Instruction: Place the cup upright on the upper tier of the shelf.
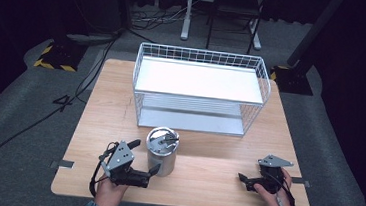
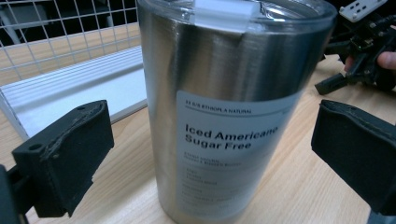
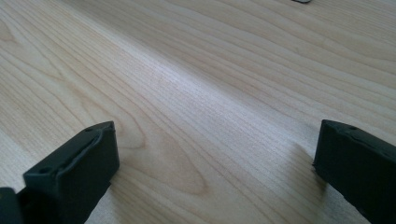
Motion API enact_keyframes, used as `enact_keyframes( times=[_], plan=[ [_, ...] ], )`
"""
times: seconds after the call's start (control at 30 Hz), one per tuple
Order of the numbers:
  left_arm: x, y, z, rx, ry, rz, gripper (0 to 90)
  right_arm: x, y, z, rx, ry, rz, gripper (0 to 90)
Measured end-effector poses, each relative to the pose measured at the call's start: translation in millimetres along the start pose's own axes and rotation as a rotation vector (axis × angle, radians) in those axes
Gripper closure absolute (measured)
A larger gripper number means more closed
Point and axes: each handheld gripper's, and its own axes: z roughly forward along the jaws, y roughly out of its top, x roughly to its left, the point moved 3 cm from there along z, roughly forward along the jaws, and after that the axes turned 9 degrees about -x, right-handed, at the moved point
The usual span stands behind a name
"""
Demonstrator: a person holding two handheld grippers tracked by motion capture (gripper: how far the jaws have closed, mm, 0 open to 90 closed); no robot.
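A stainless steel tumbler (image 1: 161, 154) with a clear lid stands upright on the wooden table (image 1: 204, 182), just in front of the wire rack. Its white label reads "Iced Americano Sugar Free" (image 2: 229, 140). My left gripper (image 1: 145, 156) is open, one jaw on each side of the tumbler's lower body; in the left gripper view (image 2: 212, 154) a gap shows on both sides. My right gripper (image 1: 245, 181) is low over bare wood at the front right, open with nothing between its jaws (image 3: 215, 158). The tumbler (image 2: 219, 93) stands very close in the left gripper view.
A white wire rack (image 1: 199, 92) with two shelves stands at the back middle of the table. In the left gripper view its lower shelf (image 2: 79, 88) lies behind the tumbler, and the right hand with its gripper (image 2: 364, 51) shows at the top right. Cables cross the floor beyond.
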Motion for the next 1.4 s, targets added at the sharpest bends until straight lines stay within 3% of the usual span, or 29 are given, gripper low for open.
enact_keyframes(
  times=[0.27, 0.37, 0.53, 0.67, 0.8, 0.87, 1.13, 1.2, 1.4],
  plan=[
    [-2.2, -0.6, 11.3, -0.01, -0.006, 0.004, 0.0, 0.0, 0.0, 0.0, 0.0, 0.0, 0.0, 0.0],
    [-3.8, -2.1, 16.2, -0.008, 0.006, 0.024, 0.0, 0.0, 0.0, 0.0, 0.0, 0.0, 0.0, 0.0],
    [-2.9, -4.8, 23.9, -0.037, -0.003, 0.013, 0.0, 0.0, 0.0, 0.0, 0.0, 0.0, 0.0, 0.0],
    [-2.0, -7.1, 29.7, -0.013, -0.032, -0.009, 2.0, 0.0, 0.0, 0.0, 0.0, 0.0, 0.0, 0.0],
    [-1.6, -8.2, 35.0, -0.011, -0.031, -0.028, 1.2, 0.0, 0.0, 0.0, 0.0, 0.0, 0.0, 0.0],
    [-3.1, -10.4, 37.8, -0.04, -0.019, -0.029, 0.9, 0.0, 0.0, 0.0, 0.0, 0.0, 0.0, 0.0],
    [-7.4, -17.7, 45.1, -0.066, 0.032, 0.029, 1.2, 0.0, 0.0, 0.0, 0.0, 0.0, 0.0, 0.0],
    [-8.4, -19.4, 46.9, -0.064, 0.039, 0.024, 1.4, 0.0, 0.0, 0.0, 0.0, 0.0, 0.0, 0.0],
    [-6.5, -25.6, 51.9, -0.081, 0.031, 0.024, 1.9, 0.0, 0.0, 0.0, 0.0, 0.0, 0.0, 0.0]
  ],
)
